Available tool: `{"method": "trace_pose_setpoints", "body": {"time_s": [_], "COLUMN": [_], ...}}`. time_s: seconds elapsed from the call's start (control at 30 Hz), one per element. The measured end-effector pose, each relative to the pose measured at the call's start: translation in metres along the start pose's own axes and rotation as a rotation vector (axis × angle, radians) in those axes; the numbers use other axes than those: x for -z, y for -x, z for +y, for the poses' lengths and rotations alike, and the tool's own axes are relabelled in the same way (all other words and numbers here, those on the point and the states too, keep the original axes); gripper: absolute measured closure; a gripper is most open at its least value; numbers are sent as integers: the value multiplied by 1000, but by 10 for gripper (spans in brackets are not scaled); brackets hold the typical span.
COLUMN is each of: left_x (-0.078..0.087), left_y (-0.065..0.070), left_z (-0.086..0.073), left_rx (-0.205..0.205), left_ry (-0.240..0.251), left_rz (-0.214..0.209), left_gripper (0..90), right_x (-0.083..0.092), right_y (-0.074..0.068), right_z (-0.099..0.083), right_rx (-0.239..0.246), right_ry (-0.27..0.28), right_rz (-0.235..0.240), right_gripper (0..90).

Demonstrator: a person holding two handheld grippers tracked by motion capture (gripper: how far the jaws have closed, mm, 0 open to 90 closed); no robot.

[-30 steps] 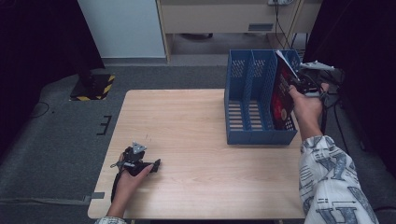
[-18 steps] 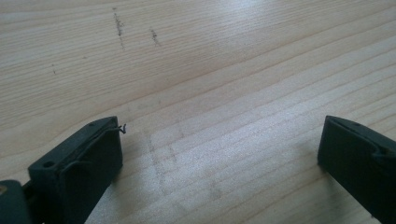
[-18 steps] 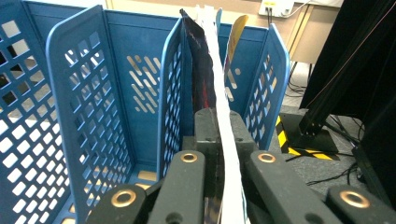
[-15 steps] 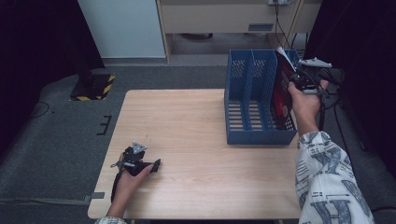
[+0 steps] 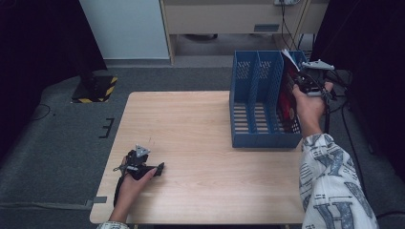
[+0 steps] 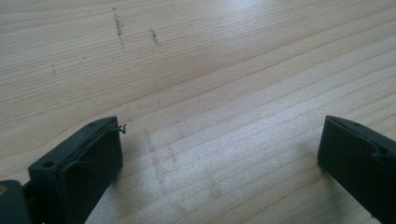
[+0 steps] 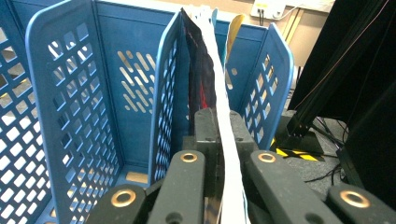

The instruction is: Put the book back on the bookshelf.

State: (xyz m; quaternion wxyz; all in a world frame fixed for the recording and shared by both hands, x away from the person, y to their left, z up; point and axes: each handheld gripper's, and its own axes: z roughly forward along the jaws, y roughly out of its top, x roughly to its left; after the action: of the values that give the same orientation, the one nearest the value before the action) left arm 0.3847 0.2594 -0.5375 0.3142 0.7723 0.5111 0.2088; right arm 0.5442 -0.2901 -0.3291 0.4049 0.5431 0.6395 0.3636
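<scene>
Right gripper (image 5: 300,80) is clamped on a book (image 5: 286,93) with a red-and-black cover and white page edges. In the right gripper view the jaws pinch the book's (image 7: 219,116) edge tight. The book stands upright in the rightmost compartment of the blue file rack (image 5: 258,102), its top leaning toward the rack's right wall. The rack (image 7: 70,107) sits at the right end of the table (image 5: 200,129), its other two compartments bare.

Left gripper (image 5: 143,167) rests on the table near the front left corner, well apart from the rack. Its jaws stand wide apart over bare wood (image 6: 210,93), nothing between them.
</scene>
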Motion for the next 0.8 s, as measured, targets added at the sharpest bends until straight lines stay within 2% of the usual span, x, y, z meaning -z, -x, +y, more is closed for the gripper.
{"method": "trace_pose_setpoints", "body": {"time_s": [0.23, 0.57, 0.8], "left_x": [0, 0, 0], "left_y": [0, 0, 0], "left_z": [0, 0, 0], "left_rx": [0, 0, -3], "left_ry": [0, 0, -2], "left_rz": [0, 0, -1], "left_gripper": [0, 0, 0], "right_x": [0, 1, 1], "right_y": [-2, -15, -19], "right_z": [0, 0, -1], "right_rx": [12, 57, 57], "right_ry": [-2, 0, 4], "right_rz": [3, 32, 42], "right_gripper": [871, 854, 821]}}
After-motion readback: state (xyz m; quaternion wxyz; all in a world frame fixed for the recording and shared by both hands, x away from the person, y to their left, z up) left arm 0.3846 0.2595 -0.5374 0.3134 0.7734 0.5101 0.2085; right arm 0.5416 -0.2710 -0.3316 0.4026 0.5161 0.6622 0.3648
